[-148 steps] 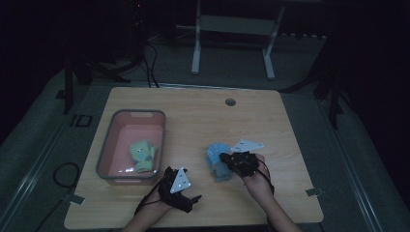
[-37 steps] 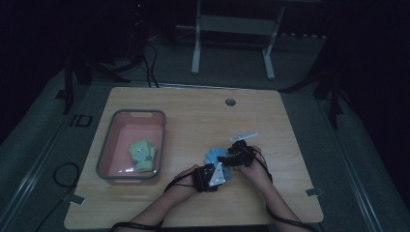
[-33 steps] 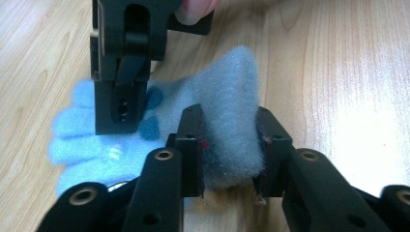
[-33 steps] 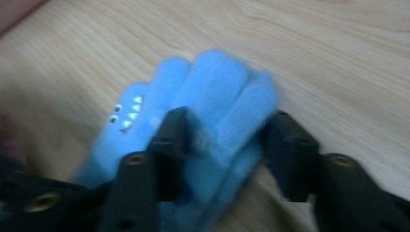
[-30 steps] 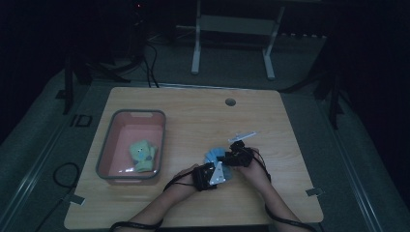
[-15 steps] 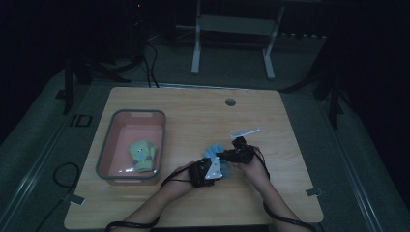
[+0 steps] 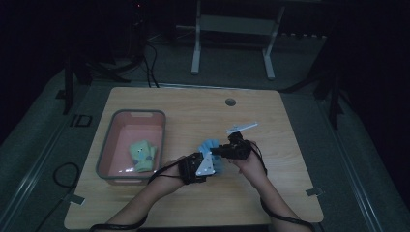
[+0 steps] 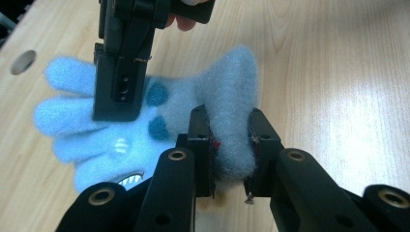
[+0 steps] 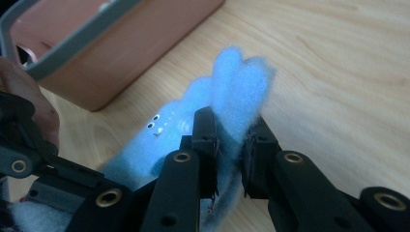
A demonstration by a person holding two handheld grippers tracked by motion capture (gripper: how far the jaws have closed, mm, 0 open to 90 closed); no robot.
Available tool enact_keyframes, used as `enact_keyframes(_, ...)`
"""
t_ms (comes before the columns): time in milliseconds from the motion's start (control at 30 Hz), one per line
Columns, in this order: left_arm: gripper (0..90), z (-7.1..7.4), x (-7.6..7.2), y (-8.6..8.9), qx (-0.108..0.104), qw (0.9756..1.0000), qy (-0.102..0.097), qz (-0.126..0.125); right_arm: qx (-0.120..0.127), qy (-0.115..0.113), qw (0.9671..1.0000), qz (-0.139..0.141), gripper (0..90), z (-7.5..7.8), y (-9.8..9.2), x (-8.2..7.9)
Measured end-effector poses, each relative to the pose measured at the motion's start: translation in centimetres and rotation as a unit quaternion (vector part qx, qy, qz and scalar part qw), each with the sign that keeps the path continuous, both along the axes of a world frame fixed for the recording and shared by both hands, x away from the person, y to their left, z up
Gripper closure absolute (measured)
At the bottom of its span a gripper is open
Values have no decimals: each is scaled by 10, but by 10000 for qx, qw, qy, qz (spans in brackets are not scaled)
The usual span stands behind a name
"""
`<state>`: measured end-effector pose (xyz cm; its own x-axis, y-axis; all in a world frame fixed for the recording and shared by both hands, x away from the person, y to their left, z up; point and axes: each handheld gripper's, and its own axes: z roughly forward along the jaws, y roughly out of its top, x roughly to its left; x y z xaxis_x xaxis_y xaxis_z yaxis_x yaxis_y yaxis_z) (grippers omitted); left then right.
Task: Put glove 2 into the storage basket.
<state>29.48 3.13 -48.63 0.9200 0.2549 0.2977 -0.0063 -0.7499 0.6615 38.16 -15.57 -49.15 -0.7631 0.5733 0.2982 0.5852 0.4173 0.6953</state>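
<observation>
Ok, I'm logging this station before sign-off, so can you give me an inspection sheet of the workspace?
Surface: wooden table, with a round hole near the far edge.
Job's things: light blue fuzzy glove, held just above the table by both tongs.
Clutter: pink bin at left, a green glove inside it.
Grippers: left tongs shut on the blue glove's cuff end; right tongs shut on its finger end.
Cables: a black cable trails along each forearm; more lie on the floor behind the table.
Surroundings: dim room, white stand behind the table.
</observation>
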Motion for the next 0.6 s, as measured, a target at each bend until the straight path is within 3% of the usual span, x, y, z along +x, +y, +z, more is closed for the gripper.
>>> enact_keyframes(600,772,27,-1,42,74,9998,-21,198,108,-159,9994,277,787,29,45,6)
